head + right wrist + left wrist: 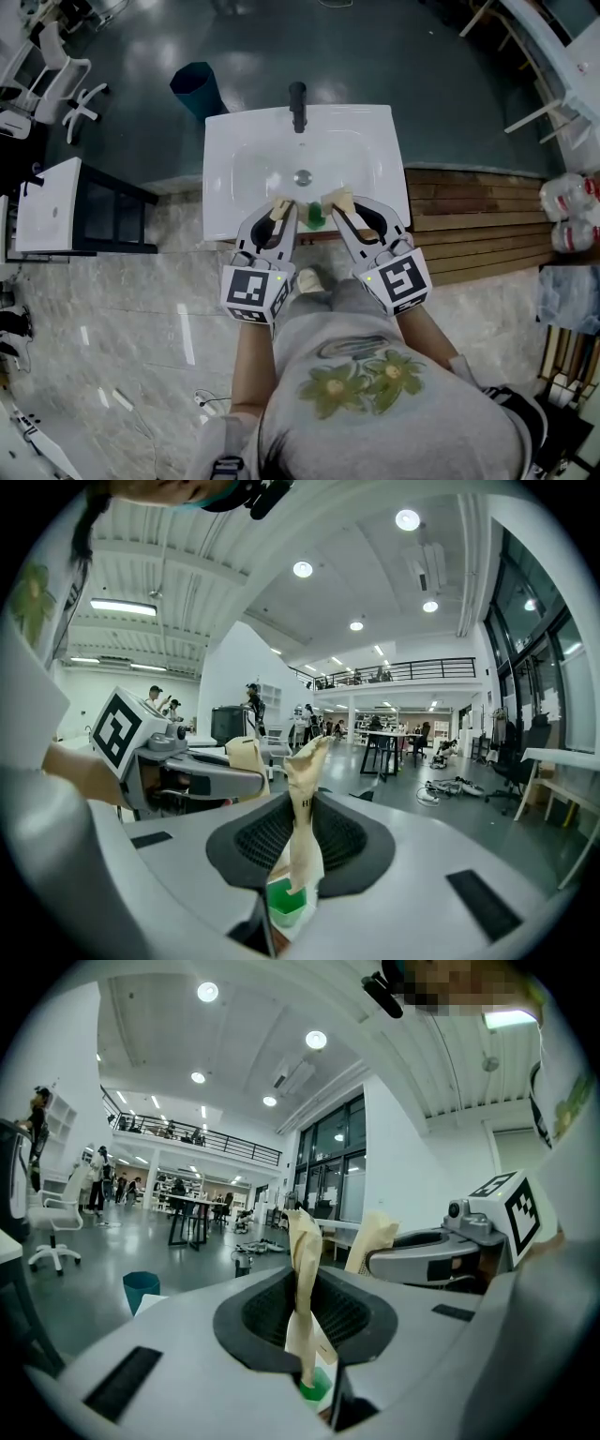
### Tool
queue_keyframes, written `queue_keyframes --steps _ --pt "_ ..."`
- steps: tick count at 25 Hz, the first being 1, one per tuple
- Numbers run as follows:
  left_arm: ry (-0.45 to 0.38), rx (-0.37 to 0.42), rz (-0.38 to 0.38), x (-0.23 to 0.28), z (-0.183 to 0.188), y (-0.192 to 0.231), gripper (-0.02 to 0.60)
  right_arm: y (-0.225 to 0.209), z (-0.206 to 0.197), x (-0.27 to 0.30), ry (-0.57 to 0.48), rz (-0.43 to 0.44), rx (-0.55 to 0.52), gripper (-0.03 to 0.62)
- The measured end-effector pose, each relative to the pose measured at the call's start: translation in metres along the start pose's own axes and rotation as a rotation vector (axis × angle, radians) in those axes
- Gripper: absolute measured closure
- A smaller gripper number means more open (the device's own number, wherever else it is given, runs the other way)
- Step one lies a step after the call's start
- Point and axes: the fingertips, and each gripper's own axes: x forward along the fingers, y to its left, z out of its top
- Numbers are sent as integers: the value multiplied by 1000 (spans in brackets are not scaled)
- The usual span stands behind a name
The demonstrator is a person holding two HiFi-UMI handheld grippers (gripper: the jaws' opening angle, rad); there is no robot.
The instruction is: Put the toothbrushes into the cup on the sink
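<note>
Risk, as judged from the room: the green cup [314,217] stands at the sink's [225,159] near edge, centre of the head view. The left gripper [279,208] is close on its left and the right gripper [339,200] close on its right. With both so near, a sideways nudge from either could tip the cup into the basin or off the front edge. I cannot tell whether either tip touches it.

Jaws: each gripper view shows its tan-wrapped tips drawn in to a narrow close. They meet as a single strip, and nothing I can identify lies between them. The cup shows green below the gap in both views.

Toothbrushes: none can be made out in any view, so a blind reach is a second hazard.

Containers:
- Cup: only part of its mouth is visible, with nothing seen standing in it; not conclusive.
- Sink basin: bare white, with the drain [302,175] at centre and the black faucet [298,105] at the far rim.
- Teal bin [195,89], upper left on the floor: contents not visible.
</note>
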Motion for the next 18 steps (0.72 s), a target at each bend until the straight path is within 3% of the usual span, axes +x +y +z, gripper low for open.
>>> queue_keyframes --steps 18 --pt "65 -18 -26 29 -28 5 522 -17 -15 17 15 1 32 511"
